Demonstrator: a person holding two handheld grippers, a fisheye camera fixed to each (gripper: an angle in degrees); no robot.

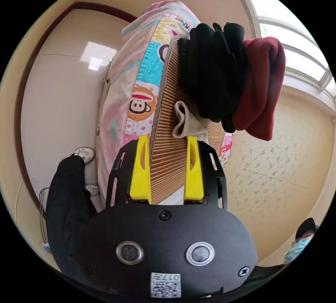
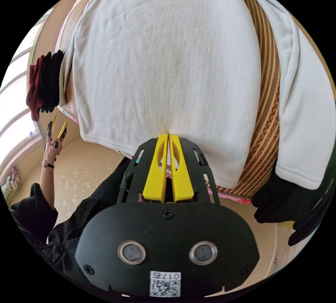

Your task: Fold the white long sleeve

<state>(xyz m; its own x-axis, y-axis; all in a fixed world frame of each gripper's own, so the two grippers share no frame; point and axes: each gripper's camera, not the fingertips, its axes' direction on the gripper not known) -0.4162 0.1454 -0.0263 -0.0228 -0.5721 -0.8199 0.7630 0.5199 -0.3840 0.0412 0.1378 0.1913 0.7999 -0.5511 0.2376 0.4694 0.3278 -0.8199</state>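
The white long sleeve [image 2: 164, 65] is spread on the striped mat [image 2: 267, 107], its hem pinched by the closed right gripper [image 2: 168, 139]. The left gripper [image 1: 167, 142], held open at nine o'clock, grips nothing; a one-sided pull could skew the fold.

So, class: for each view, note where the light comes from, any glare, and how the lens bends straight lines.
Left gripper view: daylight from the window, a glare patch on the floor, door frame bowed by the fisheye. Right gripper view: window overexposed, white long sleeve evenly lit, mat stripes curved.
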